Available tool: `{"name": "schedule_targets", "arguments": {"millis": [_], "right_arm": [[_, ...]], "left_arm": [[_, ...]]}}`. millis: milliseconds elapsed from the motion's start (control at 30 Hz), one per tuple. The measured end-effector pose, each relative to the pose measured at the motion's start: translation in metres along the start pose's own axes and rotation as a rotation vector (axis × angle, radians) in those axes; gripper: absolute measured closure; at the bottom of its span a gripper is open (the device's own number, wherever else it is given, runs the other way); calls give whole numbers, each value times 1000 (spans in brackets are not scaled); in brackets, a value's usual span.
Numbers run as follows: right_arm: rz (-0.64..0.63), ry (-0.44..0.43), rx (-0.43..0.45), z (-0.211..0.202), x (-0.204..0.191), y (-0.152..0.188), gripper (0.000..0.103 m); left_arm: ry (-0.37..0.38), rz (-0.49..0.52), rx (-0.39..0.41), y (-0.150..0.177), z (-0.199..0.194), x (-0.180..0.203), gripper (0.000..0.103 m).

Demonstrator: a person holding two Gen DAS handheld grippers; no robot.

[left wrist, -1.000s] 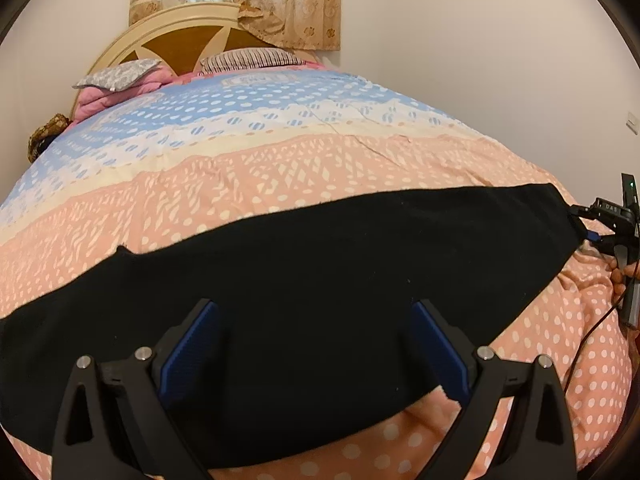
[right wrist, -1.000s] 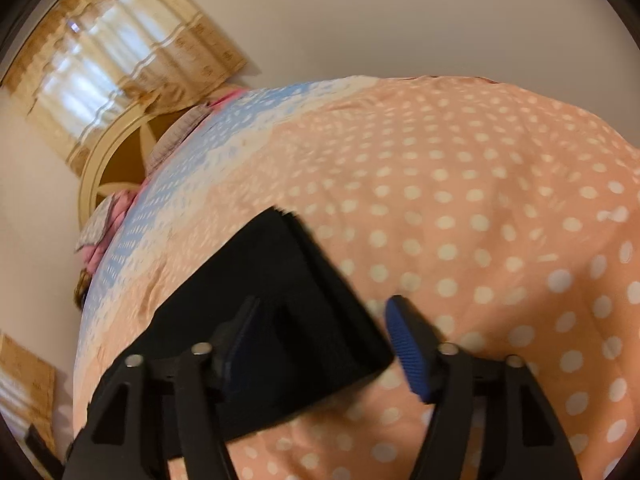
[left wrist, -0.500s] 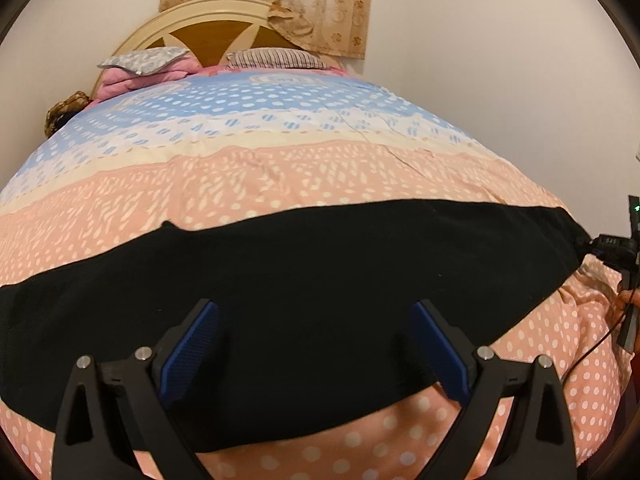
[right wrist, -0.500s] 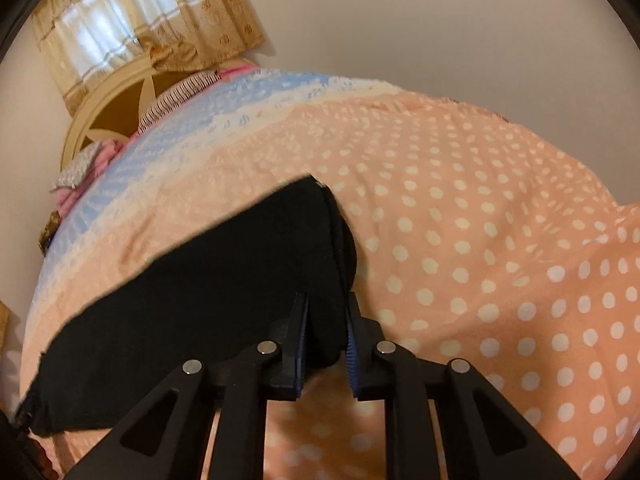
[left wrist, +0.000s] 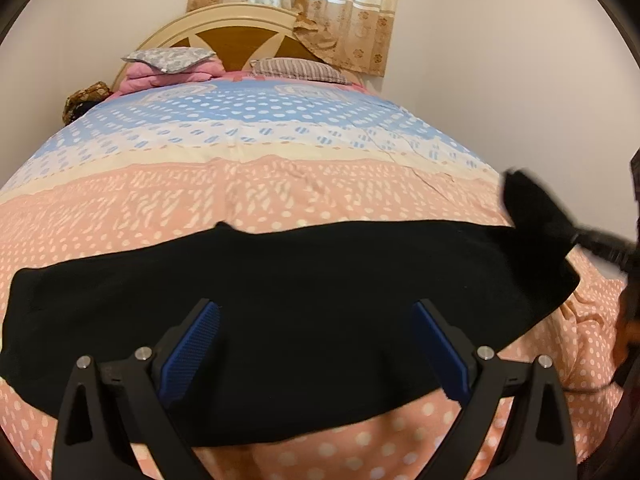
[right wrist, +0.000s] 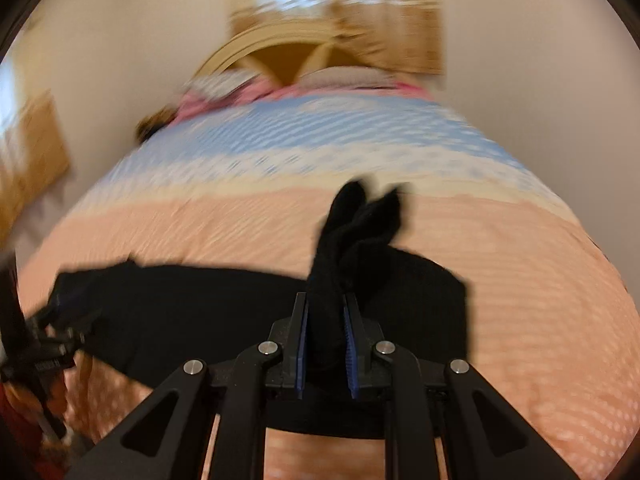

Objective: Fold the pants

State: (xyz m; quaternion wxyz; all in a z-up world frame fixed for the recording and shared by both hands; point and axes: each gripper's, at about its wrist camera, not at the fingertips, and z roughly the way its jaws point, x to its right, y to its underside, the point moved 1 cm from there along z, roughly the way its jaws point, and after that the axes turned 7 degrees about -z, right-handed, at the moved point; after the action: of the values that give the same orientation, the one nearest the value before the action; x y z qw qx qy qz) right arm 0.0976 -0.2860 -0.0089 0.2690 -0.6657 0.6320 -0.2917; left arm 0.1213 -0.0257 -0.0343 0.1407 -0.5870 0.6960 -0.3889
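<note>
Black pants (left wrist: 304, 300) lie stretched across the near part of the bed, left to right. My left gripper (left wrist: 316, 344) is open and hovers over their middle, near the front edge. My right gripper (right wrist: 325, 332) is shut on the right end of the pants (right wrist: 340, 248) and holds it lifted, the cloth bunched up between the pads. That lifted end also shows at the right of the left wrist view (left wrist: 532, 208). The right wrist view is blurred by motion.
The bed has a quilt (left wrist: 260, 184) in peach, cream and blue bands with dots. Pillows (left wrist: 172, 60) and a wooden headboard (left wrist: 236, 32) are at the far end, under a curtain (left wrist: 304, 4). Walls stand close on both sides.
My right gripper closed on the right end of the pants, then lifted it and swung round toward the headboard. My left gripper stayed open and drifted left over the pants.
</note>
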Motion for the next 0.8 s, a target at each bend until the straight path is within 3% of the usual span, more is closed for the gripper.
{"name": "schedule_targets", "arguments": {"millis": [167, 333, 400, 433, 467, 533, 633, 667, 800], "right_arm": [[-121, -20, -50, 40, -63, 12, 87], [-212, 43, -56, 61, -97, 32, 83], [-264, 58, -34, 57, -105, 37, 65], [-303, 40, -36, 55, -114, 42, 41], [-319, 22, -36, 53, -120, 43, 31], [-351, -41, -25, 44, -132, 48, 31], [-252, -262, 8, 23, -120, 42, 32], [-206, -298, 28, 18, -111, 36, 32], [18, -324, 140, 8, -53, 6, 32]], "left_arm": [[-13, -46, -1, -1, -1, -22, 4], [-27, -61, -11, 2, 4, -33, 4], [-25, -68, -21, 3, 7, -35, 4], [-25, -69, -25, 3, 8, -35, 4], [-26, -69, -30, 3, 10, -35, 4], [-27, -63, -33, 4, 11, -35, 4], [-38, -48, -34, 5, 12, -32, 4], [-41, -42, -36, 5, 13, -31, 4], [-41, -52, -39, 6, 14, -29, 4]]}}
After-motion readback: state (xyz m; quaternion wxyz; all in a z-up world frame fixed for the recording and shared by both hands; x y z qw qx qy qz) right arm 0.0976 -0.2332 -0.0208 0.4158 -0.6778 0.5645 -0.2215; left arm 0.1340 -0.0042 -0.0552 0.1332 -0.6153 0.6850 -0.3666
